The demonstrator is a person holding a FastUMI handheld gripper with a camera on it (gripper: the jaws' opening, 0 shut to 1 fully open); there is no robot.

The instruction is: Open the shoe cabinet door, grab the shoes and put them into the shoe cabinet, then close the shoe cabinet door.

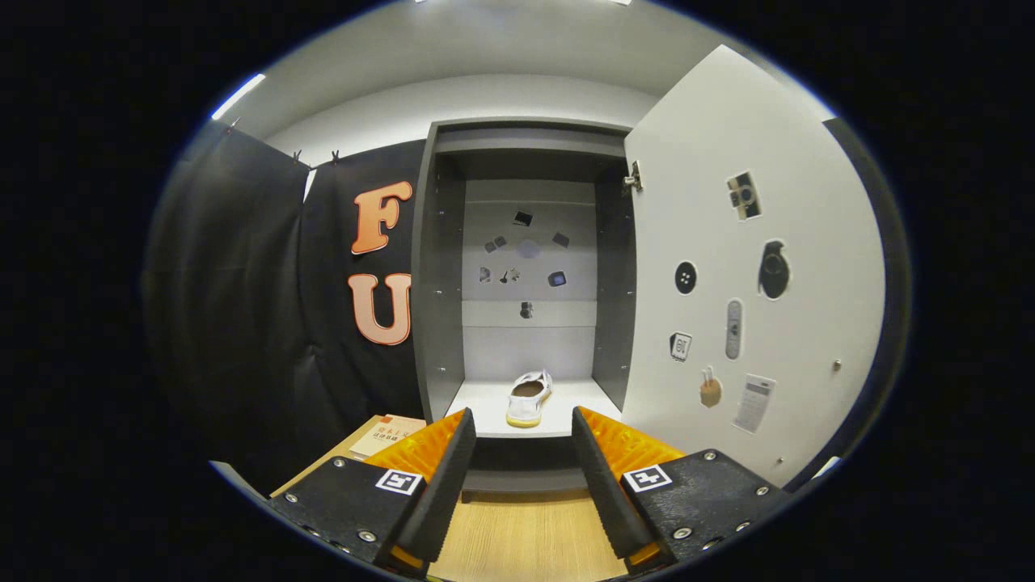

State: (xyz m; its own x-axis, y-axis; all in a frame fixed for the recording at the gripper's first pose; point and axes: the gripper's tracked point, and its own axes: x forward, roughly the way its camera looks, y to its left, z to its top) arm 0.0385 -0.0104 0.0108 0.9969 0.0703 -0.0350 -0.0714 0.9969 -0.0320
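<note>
The tool stood open and held nothing, its two fingers spread wide apart above a wooden floor and aimed at the cabinet. The door was swung wide open on the right, its inner face dotted with stickers, and a single white shoe sat on the bottom shelf inside, just beyond the fingertips and in line with the gap between them. A cardboard box lay on the floor left of the cabinet, beside the left finger.
</note>
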